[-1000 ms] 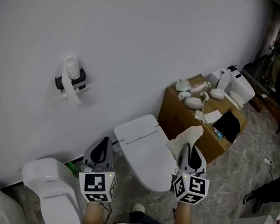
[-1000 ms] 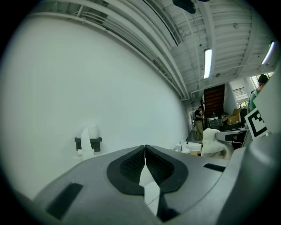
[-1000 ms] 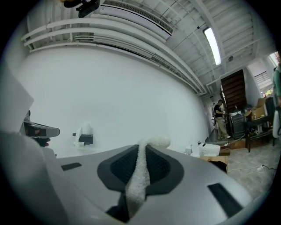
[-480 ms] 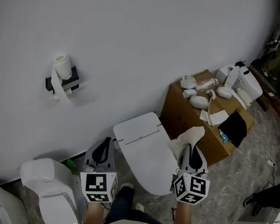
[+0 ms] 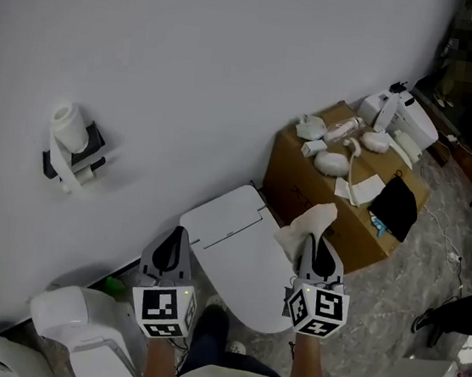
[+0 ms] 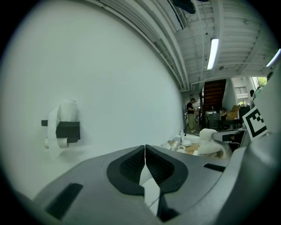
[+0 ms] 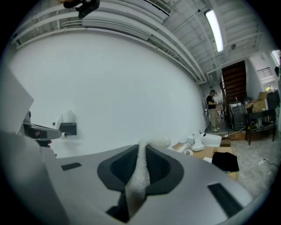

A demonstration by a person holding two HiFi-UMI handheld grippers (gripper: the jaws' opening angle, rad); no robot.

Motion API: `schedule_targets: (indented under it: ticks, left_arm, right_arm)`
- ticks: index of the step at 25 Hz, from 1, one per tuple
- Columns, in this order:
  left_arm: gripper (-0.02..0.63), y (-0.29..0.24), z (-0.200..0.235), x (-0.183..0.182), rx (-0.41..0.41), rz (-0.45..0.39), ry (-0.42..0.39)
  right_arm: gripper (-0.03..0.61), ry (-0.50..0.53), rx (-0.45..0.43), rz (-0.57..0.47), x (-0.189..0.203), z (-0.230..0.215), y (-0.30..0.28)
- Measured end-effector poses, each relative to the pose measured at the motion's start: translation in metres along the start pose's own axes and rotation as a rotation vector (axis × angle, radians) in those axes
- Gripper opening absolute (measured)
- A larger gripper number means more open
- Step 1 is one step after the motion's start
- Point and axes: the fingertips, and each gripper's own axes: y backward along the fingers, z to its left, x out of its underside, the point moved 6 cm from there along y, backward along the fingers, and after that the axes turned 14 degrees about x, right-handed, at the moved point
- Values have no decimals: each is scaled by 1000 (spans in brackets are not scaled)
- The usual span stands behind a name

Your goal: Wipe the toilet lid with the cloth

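Observation:
A white toilet with its lid [image 5: 237, 252] down stands against the wall, between my two grippers in the head view. My right gripper [image 5: 315, 249] is shut on a cream cloth [image 5: 307, 228], which sticks out past the jaws over the lid's right edge. In the right gripper view the cloth [image 7: 140, 173] is pinched between the dark pads. My left gripper [image 5: 172, 248] hovers by the lid's left side, shut with nothing in it; its pads [image 6: 131, 169] meet in the left gripper view.
A cardboard box [image 5: 304, 192] right of the toilet carries white fittings, paper and a black cloth [image 5: 393, 208]. A toilet-paper holder [image 5: 70, 153] hangs on the wall at left. A second white toilet [image 5: 82, 331] sits lower left. The person's foot [image 5: 210, 330] is below.
Both grippers have come forward and lower toward the toilet, which now sits closer between them. The paper holder has slid left in the head view. The cloth stays gripped.

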Motion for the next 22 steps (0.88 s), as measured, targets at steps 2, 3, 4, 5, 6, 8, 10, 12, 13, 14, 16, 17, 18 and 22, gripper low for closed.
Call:
schedule_targets:
  ticks: [2,3,4,5,6,8,10,12,13,14,16,17,18,22]
  left_arm:
    - [9,-17,12,3,17,10,8]
    - [9,-25,18,4,24,15,11]
    - [10,-33,23,4,32,19,13]
    - [9,-42,29,5,41,24,15]
    - [10,-50,35,6,50,29,17]
    - [9,-66,49,8,66,41,19]
    - [9,-82,61,12,79,52,21]
    - [9,-97,72,16,92,65,26]
    - [10,-105,77,18,100,73,29]
    - [9,-112,81,21,108,81,32]
    - [9,-125,89,27,125,97,37]
    - [9,-132,91,29,133,105,38]
    - [9,-138,94,32,140,114,40]
    - [9,-161,100,45,170,144,43]
  right_arm:
    - [40,4,14,8,2,5,-15]
    - [40,7,23,12,3,7,-22]
    - [40,9,32,17,4,9,-30]
    - [40,11,41,24,6,11,-37]
    - [40,14,49,31,8,14,-45]
    - [40,19,64,46,13,19,-60]
    - [40,25,79,62,19,24,-76]
    - [40,31,92,79,25,29,-90]
    - [40,35,97,88,29,32,-97]
    - [40,39,102,97,32,34,-104]
    - [40,47,111,113,39,37,-116]
    - [40,49,117,121,42,38,-122]
    - [40,50,122,129,46,38,-127]
    - [40,64,139,167,62,38,-145]
